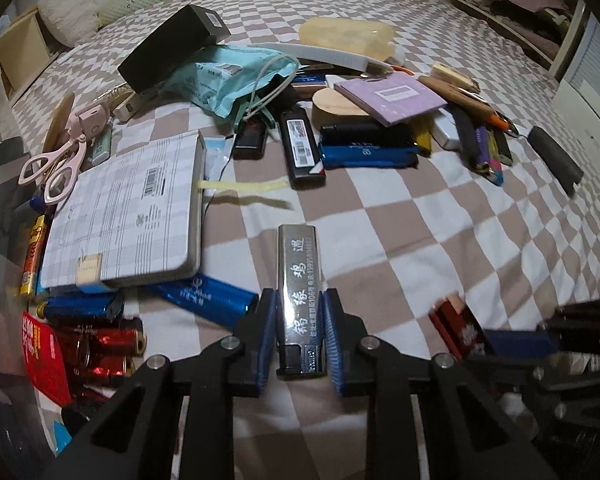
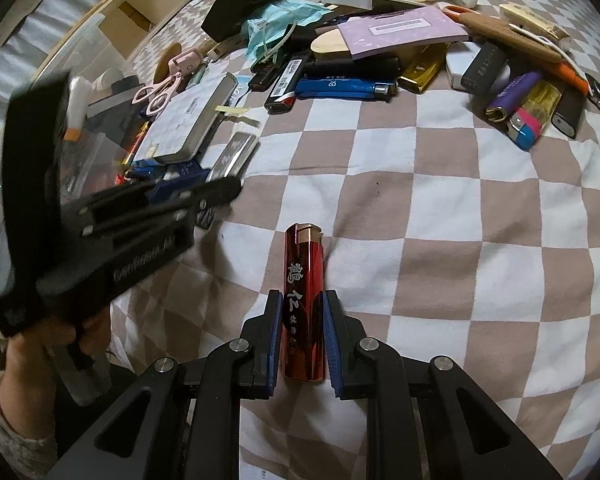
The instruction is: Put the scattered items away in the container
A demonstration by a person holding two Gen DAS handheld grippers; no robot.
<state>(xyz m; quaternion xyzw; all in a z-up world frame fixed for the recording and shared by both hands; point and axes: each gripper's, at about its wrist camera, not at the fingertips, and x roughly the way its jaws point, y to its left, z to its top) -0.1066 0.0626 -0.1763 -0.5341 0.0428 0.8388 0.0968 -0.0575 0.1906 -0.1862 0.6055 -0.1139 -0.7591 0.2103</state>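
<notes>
Left gripper (image 1: 300, 332) clamps a silver lighter (image 1: 300, 280) above the checked bedspread (image 1: 440, 240). Right gripper (image 2: 300, 336) clamps a red lighter (image 2: 304, 304). Clear container (image 2: 80, 64) at left, contents indistinct; left gripper blurred in the right view.

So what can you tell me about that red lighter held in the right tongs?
The red lighter is a slim, glossy, metallic-looking stick with a copper-coloured cap at its far end and pale Chinese characters running down its body. It lies lengthwise between the blue pads of the right tongs, which are shut on its sides, its cap pointing away from the camera. Below it is the brown-and-white checked bedcover; whether it touches the cloth cannot be told. Nothing else touches it.
</notes>
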